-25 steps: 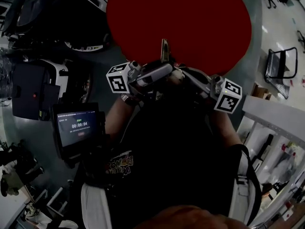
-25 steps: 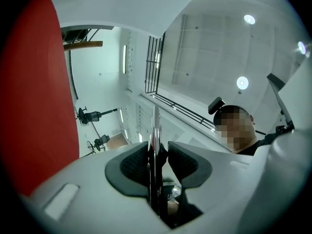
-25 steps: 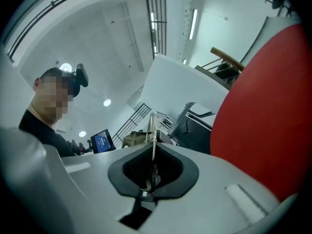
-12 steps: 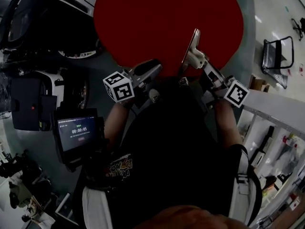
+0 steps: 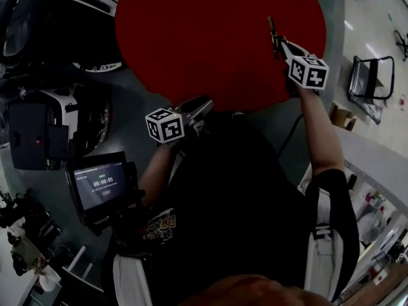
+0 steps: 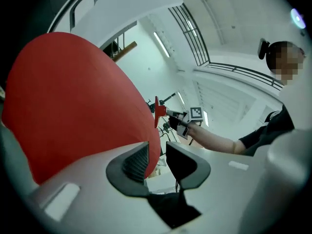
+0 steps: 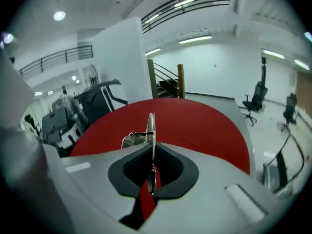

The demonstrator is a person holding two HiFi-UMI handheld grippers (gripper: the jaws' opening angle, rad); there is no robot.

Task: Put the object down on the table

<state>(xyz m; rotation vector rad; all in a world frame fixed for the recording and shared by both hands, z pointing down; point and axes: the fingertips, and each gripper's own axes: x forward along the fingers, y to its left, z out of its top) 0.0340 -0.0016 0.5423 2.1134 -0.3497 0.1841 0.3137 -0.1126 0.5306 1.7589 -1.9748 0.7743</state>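
The object is thin and flat, red with a metal clip, and I see it edge-on. My right gripper is shut on it and holds it upright above the right part of the round red table. In the right gripper view the object stands clamped between the pads, with the table beyond it. My left gripper hangs at the table's near edge. In the left gripper view its jaws stand apart with nothing between them, and the right gripper with the red object shows far off.
A small screen with a timer stands on a mount at the lower left. Dark cases and equipment sit on the floor to the left. A chair frame and a white shelf are to the right.
The two grippers were close together at the table's near edge. The right one has carried the object up and to the right, over the table. The left one has stayed near the edge.
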